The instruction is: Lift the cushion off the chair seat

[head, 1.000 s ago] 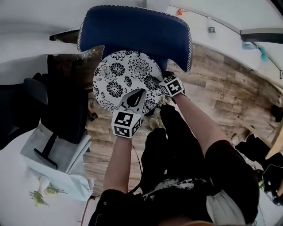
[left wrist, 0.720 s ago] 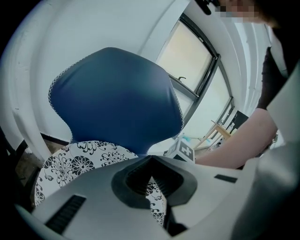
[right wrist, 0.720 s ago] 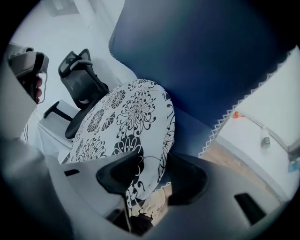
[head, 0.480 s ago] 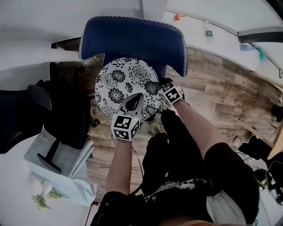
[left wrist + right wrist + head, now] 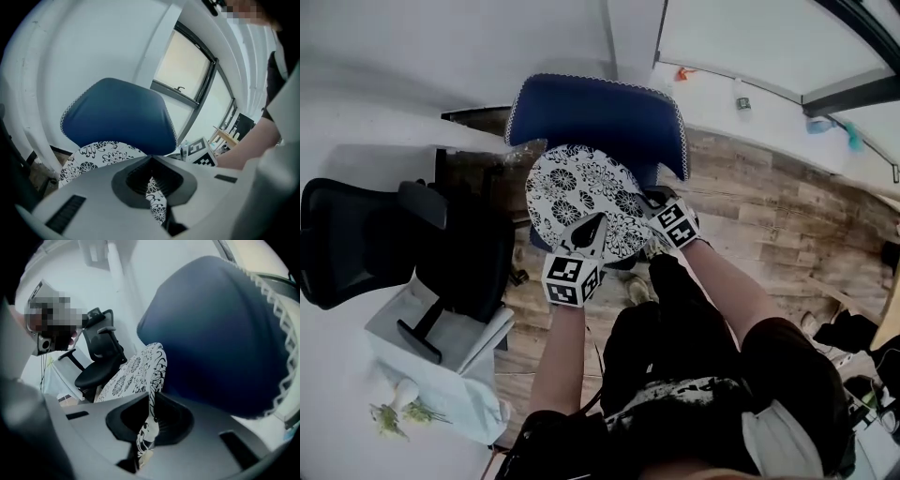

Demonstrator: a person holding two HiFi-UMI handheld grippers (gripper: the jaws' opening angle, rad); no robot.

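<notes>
Since a second ago both grippers have been raised, and the cushion (image 5: 581, 192) has been carried up with them, its near edge tipped away from the seat. The right jaws, wide apart back then, are now closing on its rim.

The blue chair (image 5: 600, 117) is seen from above with its backrest towards the wall, and the flowered cushion is held in front of that backrest. It is tilted, and its far side is judged to be resting on or just above the seat. The lift itself is taken to be the step in hand. A further rise is called for next, with both grips kept level so that the far edge is cleared from the seat and the backrest.

The cushion's near edge is clamped in the left gripper (image 5: 592, 223), and a fold of the patterned cloth is seen pinched deep between its jaws. In the right gripper (image 5: 653, 200) the cushion's side edge is seen running upright through the narrow gap, pressed from both sides.
</notes>
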